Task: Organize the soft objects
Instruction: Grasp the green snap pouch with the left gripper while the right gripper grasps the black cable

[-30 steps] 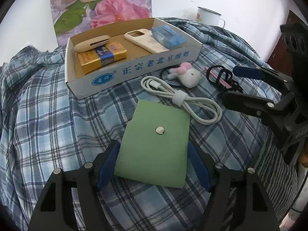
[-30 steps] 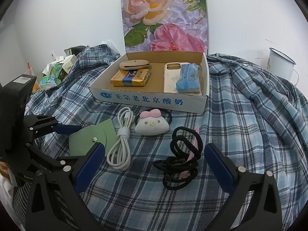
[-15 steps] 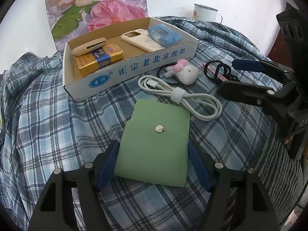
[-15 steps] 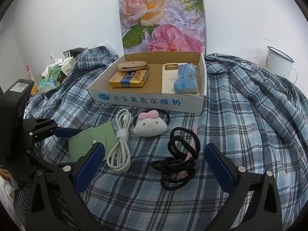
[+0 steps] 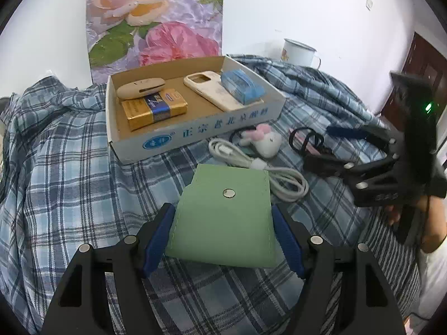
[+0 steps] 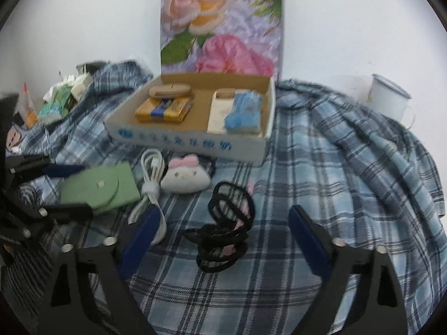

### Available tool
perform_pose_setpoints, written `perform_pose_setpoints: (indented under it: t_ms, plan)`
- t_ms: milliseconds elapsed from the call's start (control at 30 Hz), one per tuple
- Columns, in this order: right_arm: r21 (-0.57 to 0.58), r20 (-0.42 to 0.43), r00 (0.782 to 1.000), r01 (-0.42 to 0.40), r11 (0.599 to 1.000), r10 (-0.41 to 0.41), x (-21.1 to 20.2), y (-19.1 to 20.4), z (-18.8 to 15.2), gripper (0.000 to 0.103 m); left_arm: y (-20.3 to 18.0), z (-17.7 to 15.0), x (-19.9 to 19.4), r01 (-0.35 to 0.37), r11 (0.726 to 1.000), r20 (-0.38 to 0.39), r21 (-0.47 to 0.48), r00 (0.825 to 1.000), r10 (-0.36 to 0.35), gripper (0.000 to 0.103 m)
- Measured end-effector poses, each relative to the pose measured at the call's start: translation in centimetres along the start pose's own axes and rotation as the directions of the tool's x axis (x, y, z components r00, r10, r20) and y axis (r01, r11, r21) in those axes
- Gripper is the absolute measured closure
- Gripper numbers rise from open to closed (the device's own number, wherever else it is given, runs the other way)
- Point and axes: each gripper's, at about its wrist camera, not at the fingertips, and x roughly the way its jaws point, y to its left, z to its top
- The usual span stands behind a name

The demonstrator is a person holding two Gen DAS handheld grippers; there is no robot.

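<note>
The right hand-held gripper (image 6: 223, 231) is closing around the black hair ties (image 6: 226, 223), pads not yet touching; the left hand-held gripper (image 5: 223, 237) is pinching the green pouch (image 5: 223, 220). Loose loops risk slipping out or dragging the pink tie.

A plain white wall (image 5: 307, 14) rises ahead. A floral panel (image 6: 223, 25) leans against it. A blue plaid cloth (image 6: 349, 167) covers the surface below. A dark door (image 5: 424, 64) stands far right.

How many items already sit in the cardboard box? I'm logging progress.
4: beige oval case back-left, gold-and-blue pack before it, cream phone case right, blue packet atop it. Smaller things may hide.
</note>
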Motion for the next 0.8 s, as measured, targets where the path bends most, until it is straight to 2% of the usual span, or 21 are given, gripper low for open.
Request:
perform_pose_setpoints:
  t_ms: [33,167,233,467,633,800]
  plan:
    - [-0.001,-0.019,1.0,-0.003,1.0,0.003,0.4,0.0,0.0,0.031,0.0,0.0,-0.1,0.001,1.0,0.007,-0.007,1.0,-0.001,0.03]
    - [0.025,-0.052,0.999,-0.013,1.0,0.014,1.0,-0.5,-0.1,0.048,0.3,0.1,-0.4,0.005,1.0,0.022,-0.028,1.0,-0.005,0.03]
    - [0.036,-0.067,0.997,-0.023,0.999,0.025,1.2,-0.7,-0.3,0.064,0.6,0.2,-0.6,0.019,0.999,0.033,-0.044,0.999,-0.018,0.03]
    - [0.041,-0.086,0.996,-0.026,0.999,0.029,1.4,-0.7,-0.3,0.07,0.5,0.3,-0.7,0.019,0.999,0.036,-0.047,0.999,-0.017,0.03]
    - [0.03,-0.068,0.996,-0.048,0.998,0.05,1.2,-0.5,-0.2,0.089,0.3,0.3,-0.9,0.014,0.999,0.043,-0.039,0.999,-0.012,0.03]
    - [0.005,-0.028,0.998,-0.058,0.998,0.058,0.3,0.0,-0.1,0.092,0.0,0.4,-1.2,0.008,1.0,0.057,-0.014,0.998,-0.007,0.03]
